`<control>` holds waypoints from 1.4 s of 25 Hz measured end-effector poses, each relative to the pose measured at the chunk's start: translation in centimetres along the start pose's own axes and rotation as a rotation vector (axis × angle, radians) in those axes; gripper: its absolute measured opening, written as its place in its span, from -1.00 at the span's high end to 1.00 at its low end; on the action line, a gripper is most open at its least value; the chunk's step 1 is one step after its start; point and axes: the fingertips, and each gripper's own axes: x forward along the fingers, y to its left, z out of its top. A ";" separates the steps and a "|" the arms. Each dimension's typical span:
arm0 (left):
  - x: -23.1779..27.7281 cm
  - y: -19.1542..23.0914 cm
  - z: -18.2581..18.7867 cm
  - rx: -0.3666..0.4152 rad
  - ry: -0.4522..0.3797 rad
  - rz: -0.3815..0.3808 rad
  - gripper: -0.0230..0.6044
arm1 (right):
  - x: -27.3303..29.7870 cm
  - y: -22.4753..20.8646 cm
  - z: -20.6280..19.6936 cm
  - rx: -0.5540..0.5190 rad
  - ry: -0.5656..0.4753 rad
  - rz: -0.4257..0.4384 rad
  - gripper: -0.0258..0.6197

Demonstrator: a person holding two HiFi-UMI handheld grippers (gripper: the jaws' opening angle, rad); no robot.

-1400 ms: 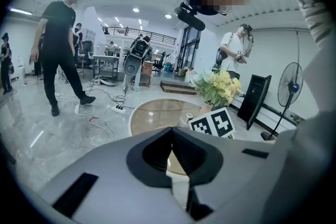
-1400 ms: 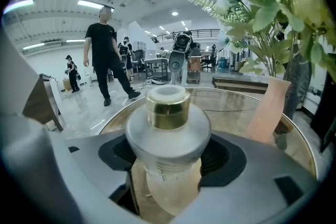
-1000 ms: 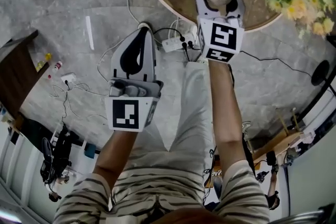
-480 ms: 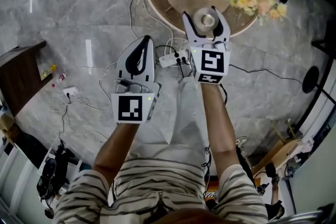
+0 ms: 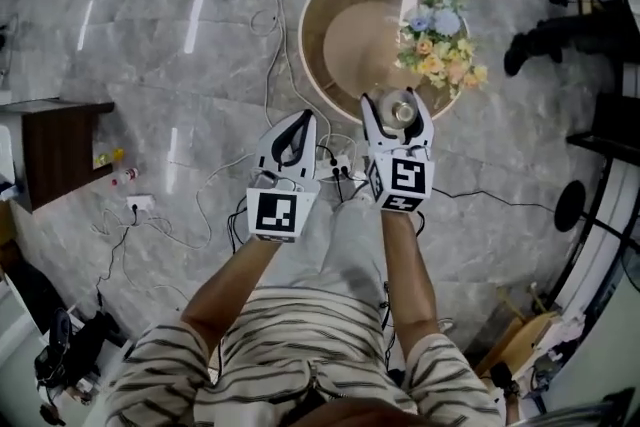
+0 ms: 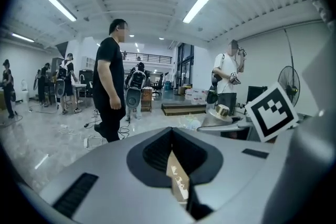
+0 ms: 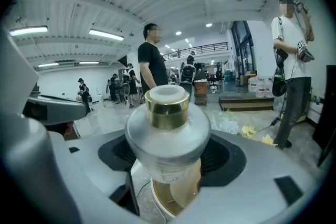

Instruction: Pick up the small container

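The small container is a frosted glass jar with a gold collar and a white top. My right gripper is shut on it, one jaw pressing each side of its body. In the head view the right gripper holds the small container high above the near rim of a round wooden table. To its left, my left gripper is level with it and shut, with nothing in it. In the left gripper view the left gripper has its jaws closed together.
A bunch of flowers lies on the table's right side. A power strip with cables lies on the marble floor below my hands. A dark wooden cabinet stands at left. People stand further out in the hall.
Both grippers have risen well above the floor, so table and floor look smaller and farther away. The right gripper keeps the small container. The left stays shut.
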 end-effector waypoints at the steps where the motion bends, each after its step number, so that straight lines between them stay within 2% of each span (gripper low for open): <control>1: -0.6 -0.1 0.8 0.003 0.004 0.000 0.94 | -0.9 0.3 1.1 0.003 -0.007 0.003 -0.13; 11: -5.5 -1.4 9.7 0.030 -0.060 0.011 0.93 | -9.3 3.0 10.2 0.030 -0.079 0.027 -0.13; 18: -8.2 -1.8 14.2 0.004 -0.134 0.002 0.94 | -12.8 3.8 15.8 -0.005 -0.153 0.037 -0.13; 28: -9.9 -3.7 18.4 0.050 -0.207 -0.034 0.94 | -16.9 4.1 19.8 -0.025 -0.221 0.053 -0.13; 35: -10.3 -5.6 19.7 0.072 -0.247 -0.041 0.93 | -18.7 3.2 21.0 -0.033 -0.263 0.048 -0.13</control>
